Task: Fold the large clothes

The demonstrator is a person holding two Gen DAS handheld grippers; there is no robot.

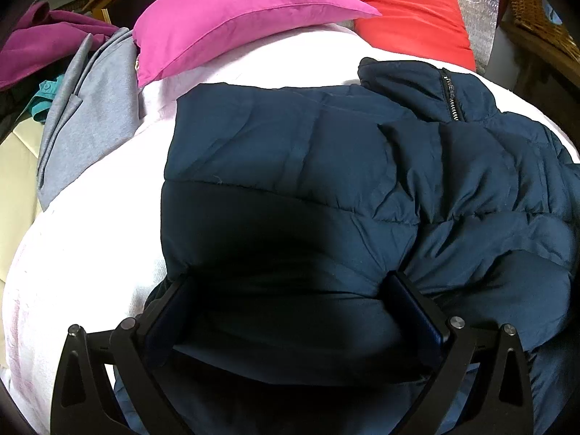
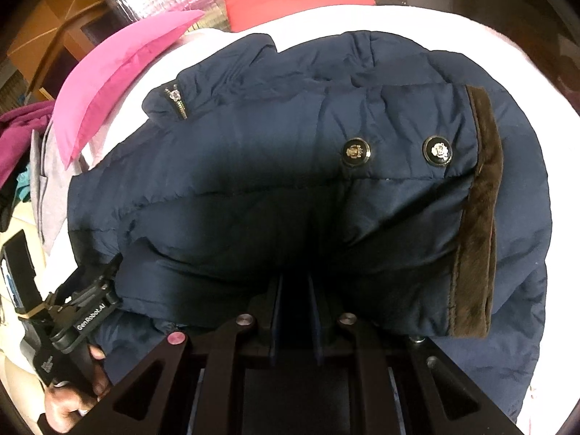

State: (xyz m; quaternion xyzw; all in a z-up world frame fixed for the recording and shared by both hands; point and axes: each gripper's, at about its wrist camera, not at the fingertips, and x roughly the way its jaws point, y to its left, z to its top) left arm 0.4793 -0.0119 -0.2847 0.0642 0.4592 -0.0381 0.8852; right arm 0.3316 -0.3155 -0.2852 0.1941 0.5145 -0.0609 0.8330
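Left wrist view shows a navy padded jacket (image 1: 297, 166) spread over the white bed (image 1: 79, 253), quilted in broad horizontal panels and creased toward its right side. Its collar (image 1: 409, 87) lies near the bed's far right edge, with a metal zipper (image 1: 451, 99) running down from it. The left tongs (image 1: 290, 311) stand wide, one finger on each side of a thick fold of the jacket's near hem; the fabric bulges between them, but whether they press it cannot be told.

Right wrist view shows the same jacket from the other side: a sleeve folded across the body, ending in a dark brown furry cuff (image 2: 478, 217), with two round metal snap buttons (image 2: 438, 150) just beside that cuff. The right tongs (image 2: 295, 308) are drawn narrow, with dark jacket fabric pinched in the slim gap at the near edge of the bed. The person's left hand (image 2: 72, 398) grips the handle of the other tool at the lower left.

At the far edge of the bed a pink pillow (image 1: 232, 18) lies toward the left and a red pillow (image 1: 417, 18) toward the right, apart from the jacket. A grey garment (image 1: 90, 119) hangs over the bed's left edge, beside a magenta cloth (image 1: 40, 47). Silver quilted foil (image 1: 482, 3) backs the pillows, and a wicker basket (image 1: 533, 11) sits off the far right corner.
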